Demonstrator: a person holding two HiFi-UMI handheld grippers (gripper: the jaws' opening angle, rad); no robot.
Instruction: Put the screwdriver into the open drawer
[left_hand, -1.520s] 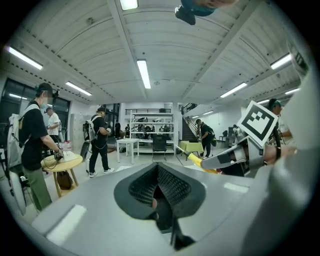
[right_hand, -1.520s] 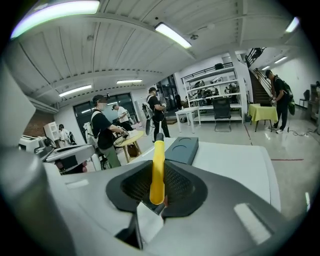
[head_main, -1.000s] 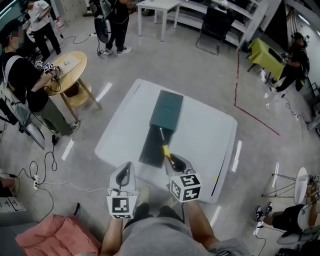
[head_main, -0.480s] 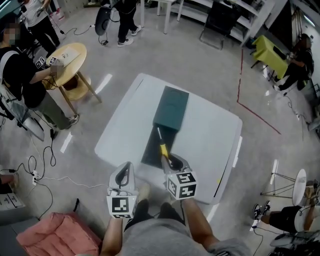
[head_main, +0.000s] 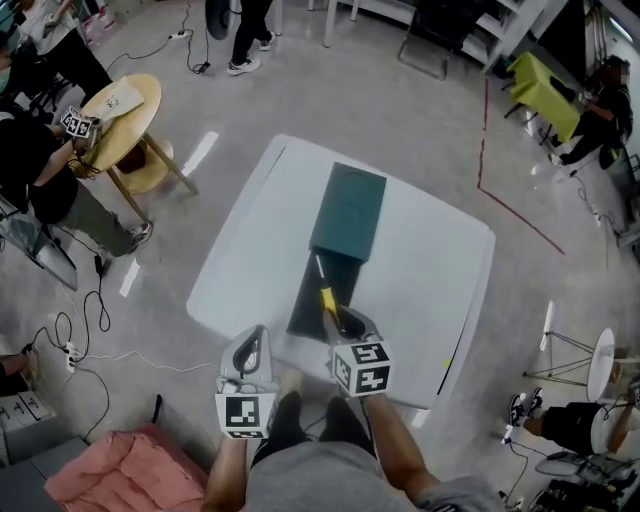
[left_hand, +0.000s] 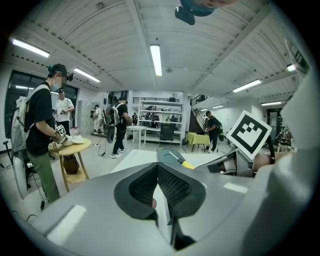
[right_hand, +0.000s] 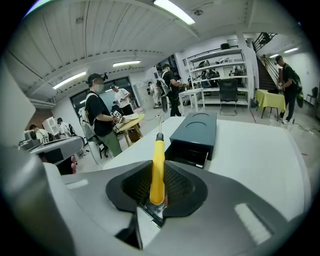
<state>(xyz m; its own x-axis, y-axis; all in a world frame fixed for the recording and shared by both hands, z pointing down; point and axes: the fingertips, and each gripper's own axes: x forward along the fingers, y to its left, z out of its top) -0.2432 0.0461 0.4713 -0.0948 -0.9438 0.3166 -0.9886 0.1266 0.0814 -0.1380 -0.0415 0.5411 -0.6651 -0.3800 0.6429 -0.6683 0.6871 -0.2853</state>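
**While the drawer stood open, the screwdriver was in the right gripper**

As the right gripper (right_hand: 157, 189) pointed out over the near edge of the table, its two jaws were squeezed on the fat yellow plastic handle of the screwdriver (right_hand: 158, 165). The thin metal end of the screwdriver stuck out past the jaws, toward the box. In the head view, the screwdriver (head_main: 323, 288) showed over the right side of the open dark drawer (head_main: 308, 300), up in the gripper's hold and not lying inside.

The left gripper (left_hand: 157, 168) was just to the left of the right one. Its jaw tips were pressed together, and nothing was between them. It was held near the table edge, to the left of the drawer.

The drawer (right_hand: 187, 155) was pulled out toward the person from a dark green box (head_main: 348, 212). The box sat near the middle of a big white square table (head_main: 435, 265). Well off to the left stood a small round wooden table (head_main: 128, 112).
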